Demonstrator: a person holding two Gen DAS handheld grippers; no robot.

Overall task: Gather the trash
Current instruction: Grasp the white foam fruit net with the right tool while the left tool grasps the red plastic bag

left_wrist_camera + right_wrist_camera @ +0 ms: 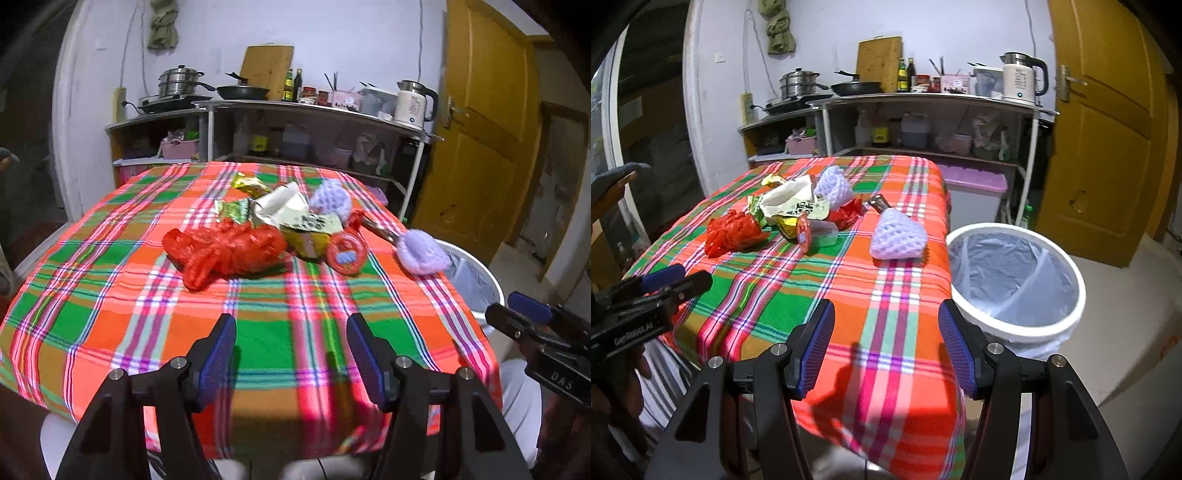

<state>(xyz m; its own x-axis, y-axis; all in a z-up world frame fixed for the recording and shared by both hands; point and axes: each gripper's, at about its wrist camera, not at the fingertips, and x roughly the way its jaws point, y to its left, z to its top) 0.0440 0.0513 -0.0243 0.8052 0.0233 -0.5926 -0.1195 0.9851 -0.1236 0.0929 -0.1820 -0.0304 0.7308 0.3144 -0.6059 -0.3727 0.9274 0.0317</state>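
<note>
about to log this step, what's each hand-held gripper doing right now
left hand-held gripper: open, holding nothing
right hand-held gripper: open, holding nothing

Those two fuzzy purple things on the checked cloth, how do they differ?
The nearer purple foam net lies alone near the table edge beside the white bin, while the farther purple foam net sits against the pile of wrappers. The nearer one lies flat and spread; the farther one stands more bunched up. Both are the same pale purple mesh, and no hand-held gripper touches either.
</note>
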